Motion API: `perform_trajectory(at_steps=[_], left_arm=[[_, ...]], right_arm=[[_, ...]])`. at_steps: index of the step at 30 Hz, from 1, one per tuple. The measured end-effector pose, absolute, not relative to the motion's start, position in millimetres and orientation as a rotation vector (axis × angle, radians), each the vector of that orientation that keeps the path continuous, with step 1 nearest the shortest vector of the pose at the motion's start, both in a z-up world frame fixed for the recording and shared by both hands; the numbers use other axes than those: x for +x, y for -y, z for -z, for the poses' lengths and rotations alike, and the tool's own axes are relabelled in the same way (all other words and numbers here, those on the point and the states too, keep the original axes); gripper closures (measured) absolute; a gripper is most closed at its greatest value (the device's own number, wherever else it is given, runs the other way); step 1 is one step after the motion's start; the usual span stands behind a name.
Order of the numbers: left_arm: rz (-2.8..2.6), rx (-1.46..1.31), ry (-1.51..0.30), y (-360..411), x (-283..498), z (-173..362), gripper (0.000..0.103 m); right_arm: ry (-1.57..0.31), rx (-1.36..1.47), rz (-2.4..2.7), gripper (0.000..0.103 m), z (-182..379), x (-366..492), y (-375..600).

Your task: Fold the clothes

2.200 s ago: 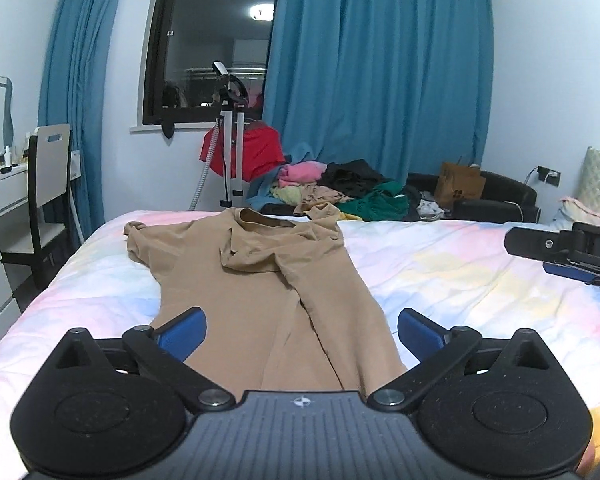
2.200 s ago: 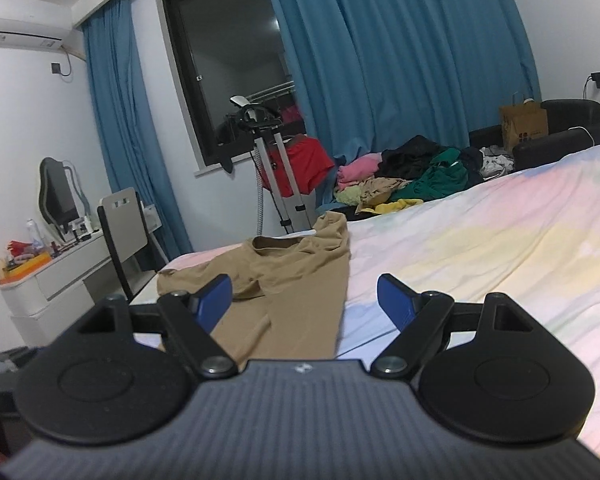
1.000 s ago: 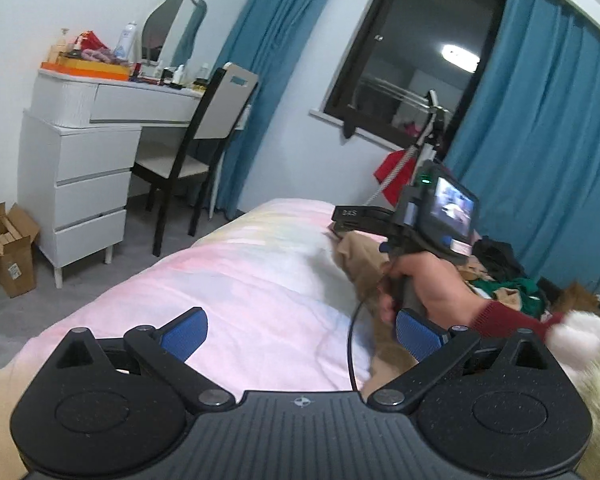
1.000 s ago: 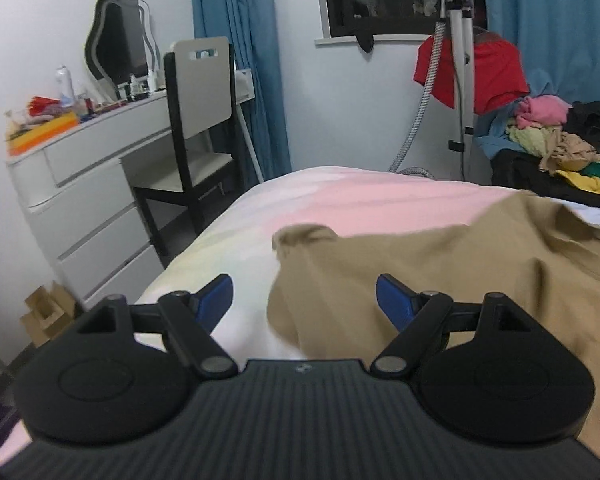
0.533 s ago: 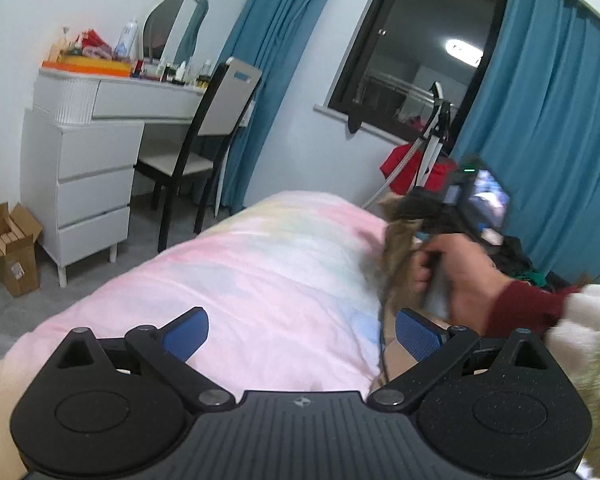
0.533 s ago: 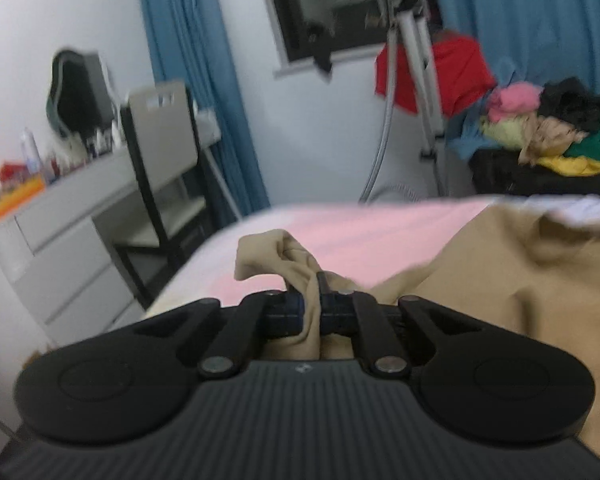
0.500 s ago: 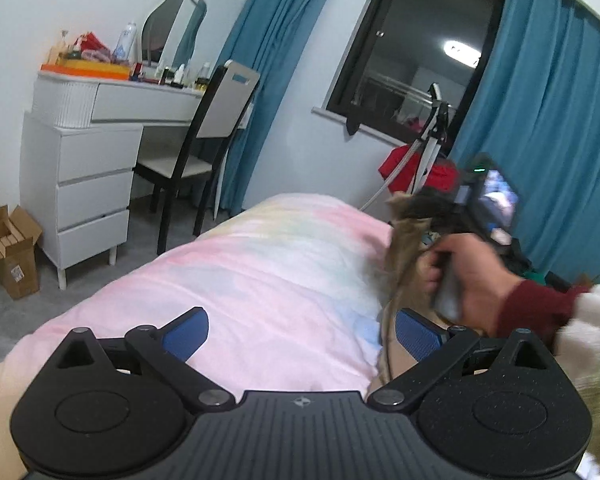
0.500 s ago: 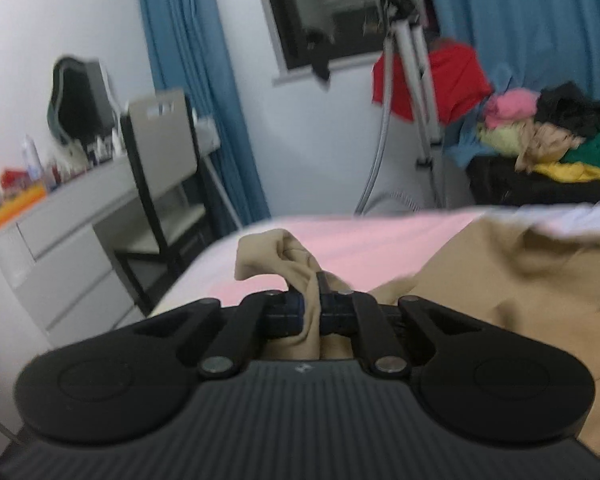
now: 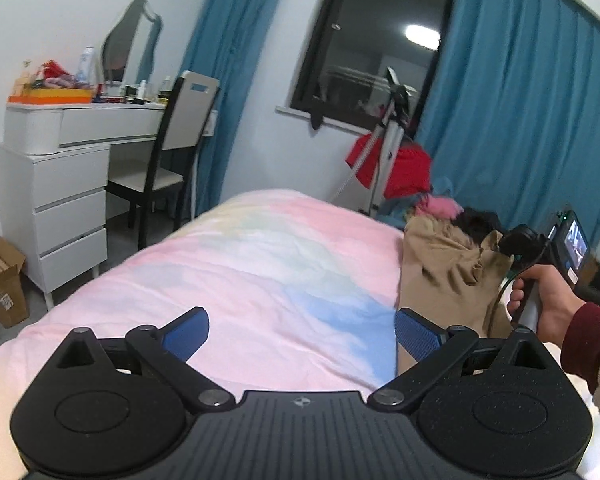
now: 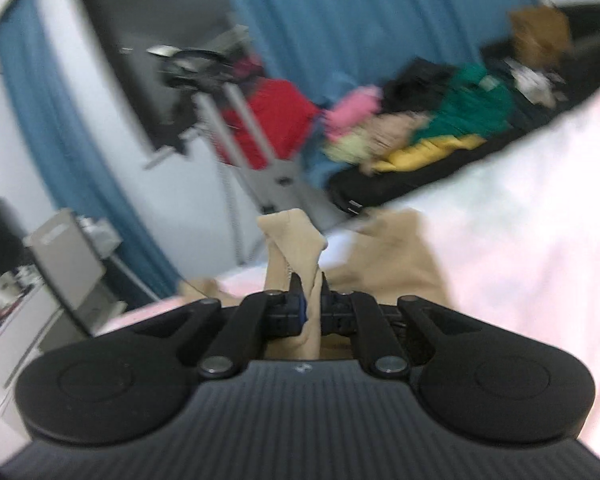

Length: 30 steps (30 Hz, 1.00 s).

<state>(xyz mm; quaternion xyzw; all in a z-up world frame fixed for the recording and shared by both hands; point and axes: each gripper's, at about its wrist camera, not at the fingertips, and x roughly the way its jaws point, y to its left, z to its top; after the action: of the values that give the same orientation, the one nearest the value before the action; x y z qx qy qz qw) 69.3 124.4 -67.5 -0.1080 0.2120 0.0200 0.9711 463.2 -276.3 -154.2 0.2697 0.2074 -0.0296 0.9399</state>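
Note:
A tan shirt [image 9: 440,272] lies on the pastel bed [image 9: 268,264], at the right in the left wrist view. My right gripper [image 10: 311,308] is shut on the shirt's sleeve end [image 10: 294,240] and holds it lifted above the garment. In the left wrist view the right gripper [image 9: 500,246] shows at the far right, held by a hand, with tan cloth bunched at its tips. My left gripper [image 9: 302,330] is open and empty above the bare bed, left of the shirt.
A white dresser [image 9: 56,184] and a chair [image 9: 172,148] stand left of the bed. A tripod stand with a red garment [image 9: 392,160] and a pile of clothes [image 10: 428,120] lie beyond the bed's far edge, before blue curtains.
My right gripper closed on the sleeve end and has swung right over the shirt, carrying the sleeve. My left gripper has stayed open and nearly still.

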Motion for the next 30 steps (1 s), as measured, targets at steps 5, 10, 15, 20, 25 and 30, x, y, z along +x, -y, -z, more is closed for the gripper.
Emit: perform_trajectory(at_steps=[5,10,15,20,25,30], left_arm=[[-0.021,-0.172,-0.463,-108.4,86.4,81.6,0.003],[-0.003,-0.131,-0.48,-94.9,95.5,88.2,0.003],[0.029,-0.12,-0.535,-82.5,100.6,94.9,0.003],[0.045,-0.103,-0.578,-70.4,94.7,96.9,0.003],[0.105,-0.063,-0.597,-52.6,65.9,89.3,0.003],[0.195,-0.029,-0.616,-37.2,32.7,80.5,0.006]], right_arm=[[-0.46,0.566,0.02,0.089,166.6,456.6,287.9],[-0.49,0.571,-0.038,0.023,173.5,448.5,293.5],[-0.435,0.49,-0.088,0.023,146.1,388.6,283.5],[-0.362,0.388,-0.142,0.023,101.9,299.9,265.5],[-0.319,0.428,-0.141,0.023,72.7,177.4,256.3],[-0.352,0.494,-0.074,0.022,86.4,76.1,258.4]])
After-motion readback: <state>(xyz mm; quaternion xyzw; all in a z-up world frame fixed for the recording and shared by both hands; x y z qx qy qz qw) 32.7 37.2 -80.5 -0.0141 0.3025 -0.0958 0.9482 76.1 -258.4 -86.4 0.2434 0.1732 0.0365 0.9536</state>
